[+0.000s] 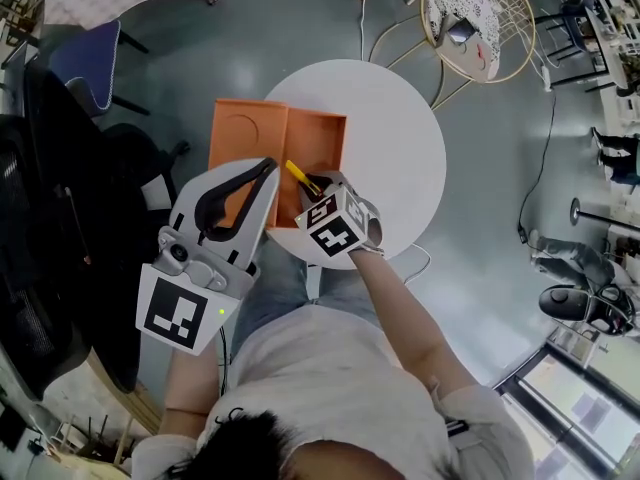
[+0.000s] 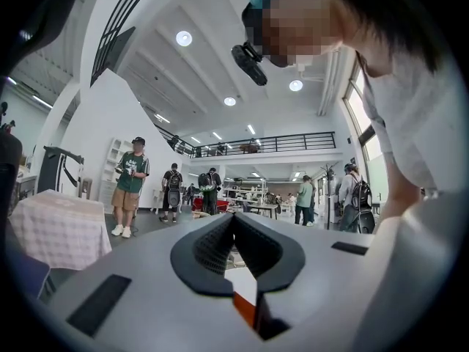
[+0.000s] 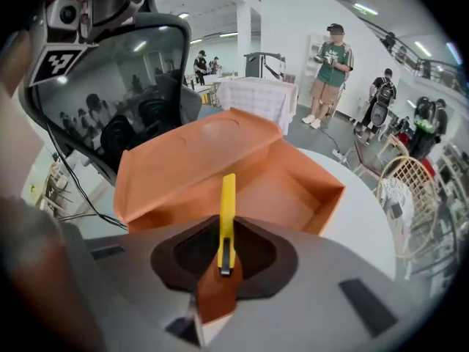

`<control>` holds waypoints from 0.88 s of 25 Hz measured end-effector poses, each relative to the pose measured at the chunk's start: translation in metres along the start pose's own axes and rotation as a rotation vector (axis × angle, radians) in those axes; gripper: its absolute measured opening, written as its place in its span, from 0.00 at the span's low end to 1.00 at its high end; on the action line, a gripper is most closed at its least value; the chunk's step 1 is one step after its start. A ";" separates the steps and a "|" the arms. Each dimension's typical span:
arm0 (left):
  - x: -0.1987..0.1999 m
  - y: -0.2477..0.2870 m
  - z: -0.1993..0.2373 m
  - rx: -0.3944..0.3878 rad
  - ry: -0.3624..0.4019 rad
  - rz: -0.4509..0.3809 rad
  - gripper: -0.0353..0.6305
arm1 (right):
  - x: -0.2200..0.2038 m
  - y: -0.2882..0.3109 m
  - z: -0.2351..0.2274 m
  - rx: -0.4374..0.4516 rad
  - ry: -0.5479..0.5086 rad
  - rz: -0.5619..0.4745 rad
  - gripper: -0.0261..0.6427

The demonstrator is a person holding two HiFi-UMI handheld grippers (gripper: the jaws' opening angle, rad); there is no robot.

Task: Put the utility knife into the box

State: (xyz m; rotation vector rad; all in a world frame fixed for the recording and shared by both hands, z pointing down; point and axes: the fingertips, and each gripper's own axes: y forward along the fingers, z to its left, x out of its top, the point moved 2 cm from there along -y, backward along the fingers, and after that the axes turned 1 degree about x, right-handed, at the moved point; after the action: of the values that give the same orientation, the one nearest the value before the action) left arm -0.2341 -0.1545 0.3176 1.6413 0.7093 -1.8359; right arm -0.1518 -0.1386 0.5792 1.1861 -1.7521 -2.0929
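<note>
Clamping utility knife, right tool | box below | left tool closed alongside

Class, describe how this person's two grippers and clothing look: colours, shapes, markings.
The left gripper and right gripper both have pale grey bodies, black ribbed tongs curved round a hollow, and a white cube printed with black square markers. The person wears a white short-sleeved T-shirt.

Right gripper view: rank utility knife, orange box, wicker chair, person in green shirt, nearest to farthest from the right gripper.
1. The utility knife: clamped in the right gripper.
2. The orange box: just ahead, open.
3. The wicker chair: right, beyond the white table.
4. The person in green shirt: far back, standing.
</note>
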 end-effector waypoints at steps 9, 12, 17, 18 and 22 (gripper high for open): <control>-0.005 -0.005 0.003 0.015 -0.008 0.013 0.07 | -0.014 0.023 0.010 -0.036 -0.161 0.206 0.14; -0.006 -0.004 0.006 0.025 -0.010 0.016 0.07 | -0.020 0.029 0.009 -0.035 -0.208 0.253 0.14; -0.008 -0.003 0.007 0.036 -0.015 0.020 0.07 | -0.023 0.033 0.012 -0.035 -0.282 0.297 0.14; -0.008 -0.003 0.007 0.037 -0.015 0.021 0.07 | -0.024 0.034 0.013 -0.036 -0.300 0.307 0.14; -0.010 -0.003 0.006 0.040 -0.017 0.023 0.07 | -0.027 0.036 0.018 -0.023 -0.333 0.325 0.15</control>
State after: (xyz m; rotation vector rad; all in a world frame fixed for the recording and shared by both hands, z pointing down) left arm -0.2396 -0.1565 0.3279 1.6505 0.6478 -1.8563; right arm -0.1582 -0.1197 0.6233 0.5181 -1.8922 -2.1889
